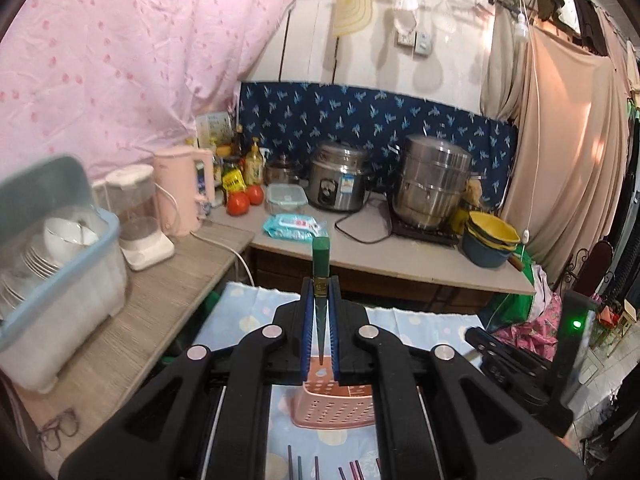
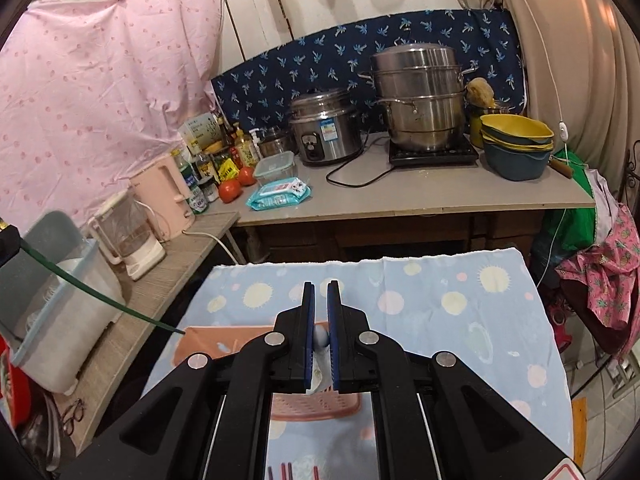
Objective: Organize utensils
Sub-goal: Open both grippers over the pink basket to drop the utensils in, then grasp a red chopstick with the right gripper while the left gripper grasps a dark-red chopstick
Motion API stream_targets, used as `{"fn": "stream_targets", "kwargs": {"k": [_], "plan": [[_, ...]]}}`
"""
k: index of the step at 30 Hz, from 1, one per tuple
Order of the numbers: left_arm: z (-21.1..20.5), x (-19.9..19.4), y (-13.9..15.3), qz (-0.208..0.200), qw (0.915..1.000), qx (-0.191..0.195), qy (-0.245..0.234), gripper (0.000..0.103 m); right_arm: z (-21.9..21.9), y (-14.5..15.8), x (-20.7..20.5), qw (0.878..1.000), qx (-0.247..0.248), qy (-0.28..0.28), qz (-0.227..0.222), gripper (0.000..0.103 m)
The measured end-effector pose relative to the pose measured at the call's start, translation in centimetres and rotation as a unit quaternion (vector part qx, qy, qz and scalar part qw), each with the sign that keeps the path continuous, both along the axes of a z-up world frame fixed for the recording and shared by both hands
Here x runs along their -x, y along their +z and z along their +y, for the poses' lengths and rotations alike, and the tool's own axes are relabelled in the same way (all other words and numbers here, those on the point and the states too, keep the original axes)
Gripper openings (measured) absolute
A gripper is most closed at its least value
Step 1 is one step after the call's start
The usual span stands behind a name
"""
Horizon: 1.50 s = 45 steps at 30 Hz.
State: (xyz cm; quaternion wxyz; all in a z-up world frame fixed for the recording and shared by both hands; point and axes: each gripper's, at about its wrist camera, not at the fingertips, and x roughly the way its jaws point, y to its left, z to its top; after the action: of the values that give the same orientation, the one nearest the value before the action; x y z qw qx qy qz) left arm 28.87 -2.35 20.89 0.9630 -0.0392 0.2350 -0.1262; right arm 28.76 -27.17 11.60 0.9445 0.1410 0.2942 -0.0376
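Two grippers, both clamped shut on utensils above the cloth-covered table (image 2: 440, 300). Left gripper (image 1: 321, 284) closed on a green chopstick (image 1: 321, 264), thick end sticking out toward twelve o'clock past the fingertips, thin tip pointing back toward six between the blue pads (image 1: 307, 320). Right gripper (image 2: 321, 292) closed on a small white utensil (image 2: 320, 338), pinched well back between the pads, type impossible to tell. Seen from the right wrist, same green chopstick slanting in from nine o'clock, tip ending just over the pink perforated basket (image 2: 208, 344). Basket lying on the table directly below both grippers. More chopsticks (image 1: 316, 468) on the cloth at six o'clock, dark and reddish. Beyond, at twelve o'clock, a counter (image 2: 400, 204) with a rice cooker (image 2: 324, 128) and steel steamer pot (image 2: 420, 100); dish bin (image 1: 60, 260) at nine o'clock.
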Motion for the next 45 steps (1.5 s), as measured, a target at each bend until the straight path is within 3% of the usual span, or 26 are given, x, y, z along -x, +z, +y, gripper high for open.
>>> {"fn": "stream_targets", "kwargs": {"k": [11, 12, 13, 15, 17, 20, 25, 31, 36, 45], "plan": [[-0.5, -3.5, -5.9, 0.067, 0.9977, -0.006, -0.005, 0.008, 0.9, -5.1, -3.7, 0.998, 0.004, 0.013, 0.054, 0.007], [-0.2, -3.6, -6.2, 0.071, 0.9975, -0.002, -0.002, 0.009, 1.1, -5.1, -3.6, 0.999, 0.011, 0.009, 0.05, 0.011], [-0.1, -3.6, -6.4, 0.073, 0.9973, 0.0, 0.002, 0.012, 1.2, -5.0, -3.4, 0.999, 0.019, 0.006, 0.048, 0.02], [0.3, -3.6, -6.5, 0.072, 0.9973, 0.003, 0.012, 0.035, 1.3, -4.8, -3.1, 0.999, 0.022, 0.003, 0.039, 0.035], [0.7, -3.2, -6.3, 0.063, 0.9977, 0.004, 0.025, 0.042, 1.4, -4.3, -2.5, 0.999, 0.023, 0.003, 0.032, 0.037], [1.2, -2.3, -6.0, 0.06, 0.9977, 0.003, 0.031, 0.042, 1.2, -3.6, -1.4, 1.0, 0.017, 0.003, 0.025, 0.037], [2.4, -0.1, -6.1, 0.063, 0.9973, 0.005, 0.036, 0.042, 1.5, -2.5, 2.4, 1.0, 0.017, 0.01, 0.013, 0.037], [4.0, 4.1, -8.4, 0.086, 0.9955, -0.008, 0.04, 0.043, 1.5, -3.3, 8.2, 1.0, 0.008, 0.011, 0.021, 0.037], [4.9, 8.8, -12.5, 0.116, 0.9915, -0.037, 0.047, 0.043, 2.1, -6.1, 14.2, 0.998, 0.017, 0.012, 0.051, 0.037], [6.1, 15.1, -20.5, 0.201, 0.9766, -0.058, 0.048, 0.043, 4.5, -13.4, 23.0, 0.991, 0.035, 0.022, 0.131, 0.037]]}}
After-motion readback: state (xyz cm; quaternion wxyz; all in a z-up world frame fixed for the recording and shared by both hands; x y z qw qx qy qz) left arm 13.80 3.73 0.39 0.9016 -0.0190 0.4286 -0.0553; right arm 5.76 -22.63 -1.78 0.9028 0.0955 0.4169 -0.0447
